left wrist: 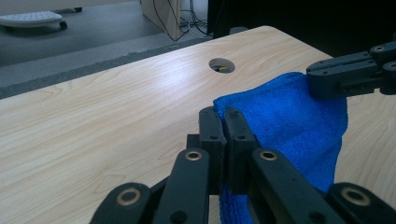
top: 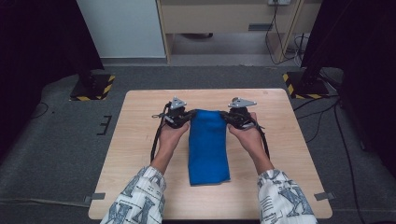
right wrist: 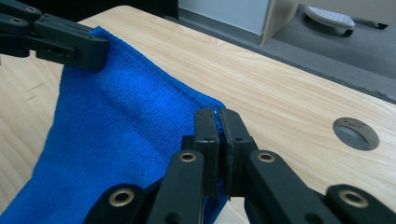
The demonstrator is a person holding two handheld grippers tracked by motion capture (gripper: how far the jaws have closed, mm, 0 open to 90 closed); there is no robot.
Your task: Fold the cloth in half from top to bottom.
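A blue cloth [top: 208, 147] lies folded lengthwise down the middle of the wooden table [top: 140, 154]. My left gripper [top: 188, 115] is shut on the cloth's far left corner, and my right gripper [top: 225, 115] is shut on its far right corner. In the left gripper view my own jaws [left wrist: 224, 121] pinch the blue cloth [left wrist: 289, 126], with the right gripper's jaws clamped on the corner farther off. In the right gripper view my gripper [right wrist: 218, 122] bites the hem of the blue cloth [right wrist: 116, 140], and the left gripper holds the opposite corner at the upper left.
A round cable hole [right wrist: 356, 133] is cut into the tabletop near the far edge, also visible as the cable hole [left wrist: 222, 65]. Black stands with yellow-striped bases [top: 92, 86] flank the table on grey carpet. A cabinet [top: 224, 23] and trailing wires stand behind.
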